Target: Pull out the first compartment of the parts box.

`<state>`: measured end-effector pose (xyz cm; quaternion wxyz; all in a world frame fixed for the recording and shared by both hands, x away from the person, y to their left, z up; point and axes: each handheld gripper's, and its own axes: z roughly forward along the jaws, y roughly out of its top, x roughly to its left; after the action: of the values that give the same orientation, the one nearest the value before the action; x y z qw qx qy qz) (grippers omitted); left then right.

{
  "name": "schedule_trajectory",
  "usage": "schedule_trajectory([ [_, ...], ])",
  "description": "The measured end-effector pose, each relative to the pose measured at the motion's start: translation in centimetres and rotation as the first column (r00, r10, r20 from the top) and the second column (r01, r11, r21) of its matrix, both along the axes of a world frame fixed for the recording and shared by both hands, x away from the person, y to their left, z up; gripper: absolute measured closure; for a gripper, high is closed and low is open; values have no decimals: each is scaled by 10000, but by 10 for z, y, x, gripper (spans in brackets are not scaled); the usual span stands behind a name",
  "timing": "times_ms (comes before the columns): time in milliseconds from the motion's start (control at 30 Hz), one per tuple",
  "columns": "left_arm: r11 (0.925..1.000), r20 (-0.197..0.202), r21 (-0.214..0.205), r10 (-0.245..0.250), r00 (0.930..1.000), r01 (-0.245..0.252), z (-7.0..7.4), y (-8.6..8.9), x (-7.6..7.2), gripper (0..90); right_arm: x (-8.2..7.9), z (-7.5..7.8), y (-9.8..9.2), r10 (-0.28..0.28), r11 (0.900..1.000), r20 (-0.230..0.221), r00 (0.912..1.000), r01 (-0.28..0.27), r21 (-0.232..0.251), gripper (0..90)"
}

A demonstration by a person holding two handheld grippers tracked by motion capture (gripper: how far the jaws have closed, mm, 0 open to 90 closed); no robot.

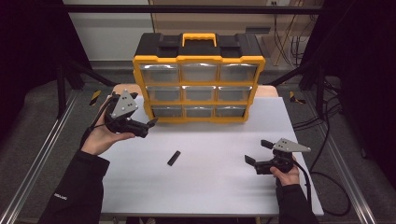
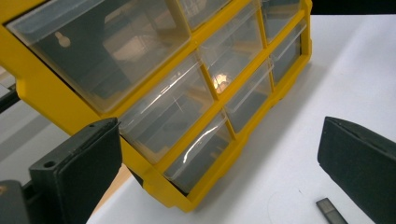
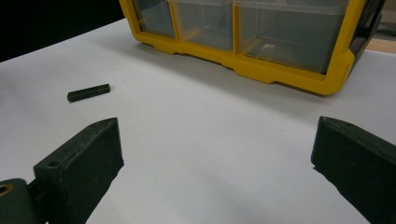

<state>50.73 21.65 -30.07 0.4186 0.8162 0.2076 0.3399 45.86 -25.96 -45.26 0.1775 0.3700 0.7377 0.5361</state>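
The left gripper (image 1: pixel 148 125) hangs with jaws spread and empty just beside the lower left corner of the yellow drawer cabinet (image 1: pixel 198 88). The right gripper (image 1: pixel 256 152) (also spread wide, holding nothing) sits low over the white table (image 1: pixel 210 186). A small black bar (image 1: pixel 173 158) lies flat on the table between them, apart from both.

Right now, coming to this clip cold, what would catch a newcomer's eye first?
The yellow-and-black plastic organiser with nine clear drawers dominates, standing upright at the far middle of the white table, all drawers shut. Next comes the small black rectangular bar lying alone on the table in front of it. The left gripper is held open near the organiser's lower left corner, and the right gripper is open at the table's right.
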Motion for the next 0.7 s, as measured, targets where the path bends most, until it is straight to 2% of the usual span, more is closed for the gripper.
schedule_trajectory([
  [367, 9995, 296, 300, 42, 9996, -51, 8, -5, 3, 0, 0, 0, 0, -26, 10000, 19, 10000, 26, -80, 22],
  [700, 9965, 638, 828, 46, 9980, -98, 17, -9, 7, 0, 0, 0, 0, -25, 10000, 15, 10000, 25, -86, 22],
])
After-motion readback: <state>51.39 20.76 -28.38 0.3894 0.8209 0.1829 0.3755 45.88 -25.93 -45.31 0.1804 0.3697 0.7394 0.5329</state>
